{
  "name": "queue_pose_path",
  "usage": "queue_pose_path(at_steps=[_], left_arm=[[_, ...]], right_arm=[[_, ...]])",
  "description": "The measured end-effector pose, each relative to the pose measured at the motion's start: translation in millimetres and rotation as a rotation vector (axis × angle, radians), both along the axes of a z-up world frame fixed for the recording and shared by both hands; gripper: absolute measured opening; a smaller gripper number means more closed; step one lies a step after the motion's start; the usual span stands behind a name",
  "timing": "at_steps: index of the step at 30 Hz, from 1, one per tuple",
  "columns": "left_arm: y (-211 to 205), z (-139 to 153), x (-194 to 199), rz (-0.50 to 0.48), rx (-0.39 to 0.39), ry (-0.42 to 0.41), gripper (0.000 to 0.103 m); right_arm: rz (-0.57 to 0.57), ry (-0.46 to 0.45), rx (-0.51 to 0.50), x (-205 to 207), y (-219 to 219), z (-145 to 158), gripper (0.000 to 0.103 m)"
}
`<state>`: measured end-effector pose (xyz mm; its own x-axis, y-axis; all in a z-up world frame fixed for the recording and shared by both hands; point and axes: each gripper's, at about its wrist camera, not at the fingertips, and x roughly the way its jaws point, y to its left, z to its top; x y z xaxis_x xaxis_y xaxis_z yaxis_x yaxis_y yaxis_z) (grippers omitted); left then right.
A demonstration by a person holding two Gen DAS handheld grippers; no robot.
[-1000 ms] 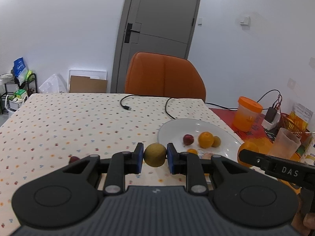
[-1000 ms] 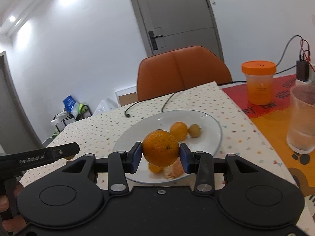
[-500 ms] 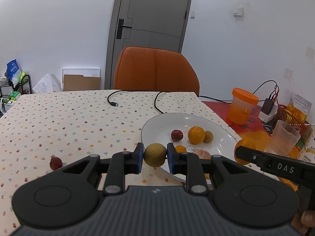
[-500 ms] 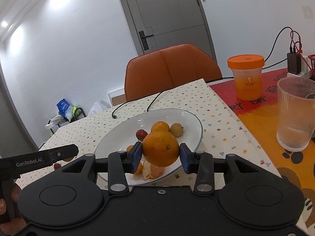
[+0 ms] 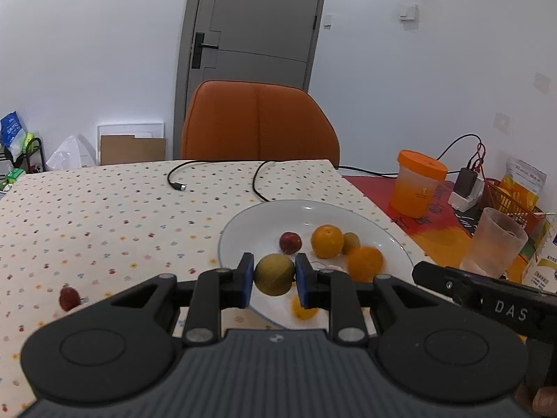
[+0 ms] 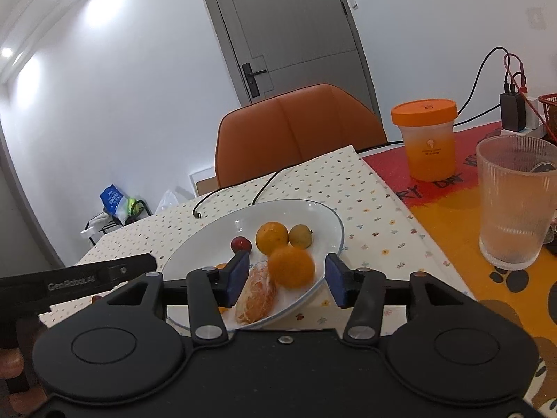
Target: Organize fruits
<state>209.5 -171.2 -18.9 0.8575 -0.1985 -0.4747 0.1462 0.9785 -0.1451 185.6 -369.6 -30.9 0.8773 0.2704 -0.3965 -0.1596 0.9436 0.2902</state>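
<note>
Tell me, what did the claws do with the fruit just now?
The right claw opened and let go of its orange, which dropped, blurred, onto the white plate. The left claw still squeezes the greenish fruit, now nearer the plate.

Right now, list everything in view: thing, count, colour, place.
plate: 1, white, on table
oranges: 2, orange, on plate
peeled orange: 1, plate's near edge
yellow-green fruit: 1, in left gripper
small yellow fruit: 1, on plate
red fruit: 2, one on plate, one on cloth
jar: 1, orange
glass: 1, clear
cable: 1, black
chair: 1, orange
left gripper: shut
right gripper: open
</note>
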Motion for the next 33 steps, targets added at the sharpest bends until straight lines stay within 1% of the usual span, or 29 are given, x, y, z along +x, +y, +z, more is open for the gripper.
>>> queue_pose_path(at_steps=[10, 14, 21, 22, 26, 28, 33], left_arm=[[-7, -6, 11, -0.056, -0.044, 0.015, 0.024], [-5, -3, 6, -0.051, -0.030, 0.005, 0.027], [16, 2, -1, 0.010, -0.032, 0.008, 0.028], [19, 2, -2, 0.018, -0.032, 0.009, 0.030], [30, 5, -7, 0.045, -0.034, 0.009, 0.044], [35, 7, -10, 0.053, -0.035, 0.004, 0.049], [49, 9, -18, 0.075, -0.045, -0.001, 0.055]], right_arm=[[0.007, 0.011, -0.039, -7, 7, 2, 0.051], [-0.005, 0.016, -0.032, -7, 7, 1, 0.051], [0.004, 0.022, -0.026, -9, 13, 0, 0.052], [0.005, 0.023, -0.026, -9, 14, 0, 0.053], [0.000, 0.024, -0.025, -11, 18, 1, 0.055], [0.001, 0.023, -0.025, -12, 20, 2, 0.057], [0.005, 0.022, -0.030, -14, 27, 5, 0.059]])
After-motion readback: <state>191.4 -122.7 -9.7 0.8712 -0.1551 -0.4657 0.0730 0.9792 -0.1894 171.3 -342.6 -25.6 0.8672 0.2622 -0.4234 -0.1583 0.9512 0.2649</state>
